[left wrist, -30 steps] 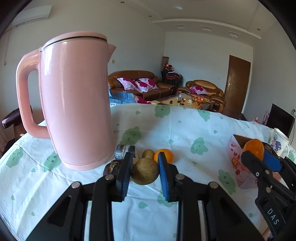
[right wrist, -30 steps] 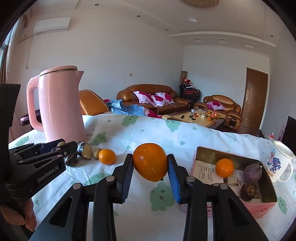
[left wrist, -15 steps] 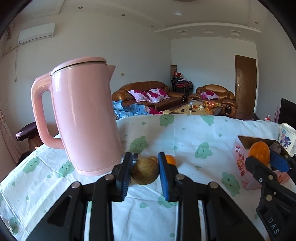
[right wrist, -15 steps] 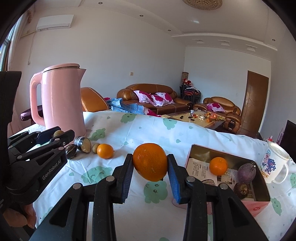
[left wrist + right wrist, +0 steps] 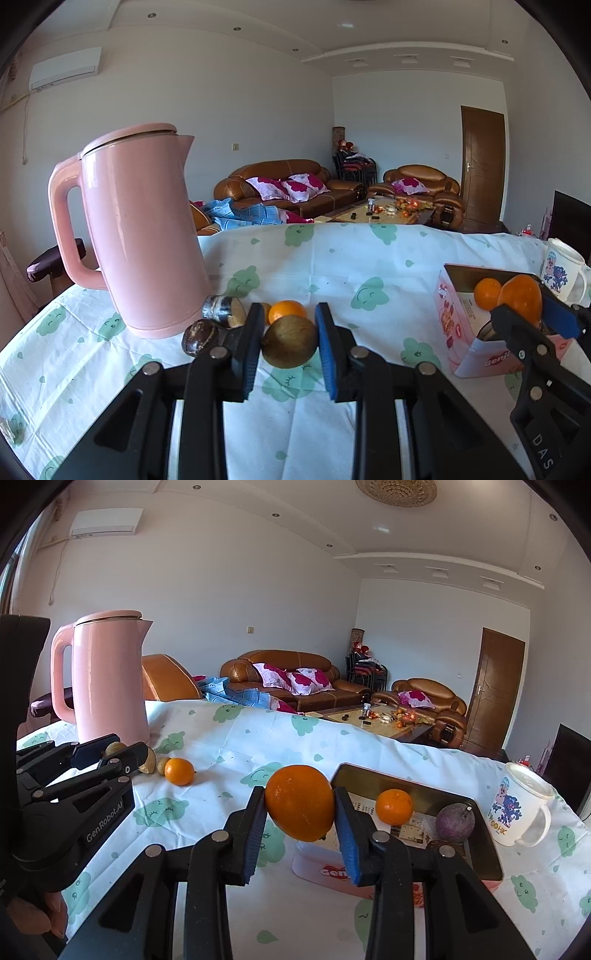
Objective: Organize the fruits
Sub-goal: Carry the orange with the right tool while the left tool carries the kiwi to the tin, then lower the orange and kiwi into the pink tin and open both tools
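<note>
My left gripper [image 5: 290, 341] is shut on a brown round fruit [image 5: 290, 341], held above the tablecloth. Behind it lie a small orange [image 5: 287, 311], a dark fruit [image 5: 200, 336] and a cut sugarcane piece [image 5: 225, 311]. My right gripper [image 5: 300, 812] is shut on a large orange [image 5: 300, 802], held just left of the pink tin box [image 5: 491, 864]. The box holds a small orange [image 5: 393, 806] and a purple fruit [image 5: 454, 822]. The right gripper also shows in the left wrist view [image 5: 524, 310], by the box [image 5: 452, 325].
A tall pink kettle [image 5: 142, 229] stands at the left of the table. A white cartoon mug [image 5: 519, 805] stands right of the box. The table has a white cloth [image 5: 236, 746] with green cloud prints. Sofas and a coffee table are behind.
My left gripper has lifted and pulled back from the kettle with the brown fruit. My right gripper has moved right with the large orange, closer to the box.
</note>
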Motion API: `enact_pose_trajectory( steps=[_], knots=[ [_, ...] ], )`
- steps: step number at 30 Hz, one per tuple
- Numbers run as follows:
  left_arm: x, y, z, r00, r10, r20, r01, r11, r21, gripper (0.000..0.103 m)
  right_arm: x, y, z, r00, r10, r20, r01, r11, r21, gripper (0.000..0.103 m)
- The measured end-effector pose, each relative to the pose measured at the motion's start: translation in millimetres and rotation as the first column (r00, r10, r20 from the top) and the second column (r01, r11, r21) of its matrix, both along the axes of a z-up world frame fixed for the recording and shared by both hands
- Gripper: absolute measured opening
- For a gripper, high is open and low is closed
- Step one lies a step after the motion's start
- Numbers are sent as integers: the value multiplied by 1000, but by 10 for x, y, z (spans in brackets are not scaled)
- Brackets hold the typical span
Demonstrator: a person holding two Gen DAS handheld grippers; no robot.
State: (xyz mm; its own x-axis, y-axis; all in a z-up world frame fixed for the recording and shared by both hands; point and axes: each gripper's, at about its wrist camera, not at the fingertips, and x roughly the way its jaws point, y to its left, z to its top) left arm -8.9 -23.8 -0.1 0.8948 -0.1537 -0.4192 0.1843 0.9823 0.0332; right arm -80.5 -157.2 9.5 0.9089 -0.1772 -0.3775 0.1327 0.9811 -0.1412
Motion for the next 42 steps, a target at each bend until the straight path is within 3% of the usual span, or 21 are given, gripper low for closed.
enact_pose_trajectory(
  steps=[21, 42],
  knots=[
    [-186, -802, 50, 991, -134, -25, 133, 990, -36, 30, -222, -910, 87, 994, -111, 19, 109, 991, 74, 38],
    [-158, -1428, 151, 972, -233, -1, 233, 972, -42, 30, -352, -1845, 176, 958, -284, 44, 275, 949, 154, 38]
  ],
)
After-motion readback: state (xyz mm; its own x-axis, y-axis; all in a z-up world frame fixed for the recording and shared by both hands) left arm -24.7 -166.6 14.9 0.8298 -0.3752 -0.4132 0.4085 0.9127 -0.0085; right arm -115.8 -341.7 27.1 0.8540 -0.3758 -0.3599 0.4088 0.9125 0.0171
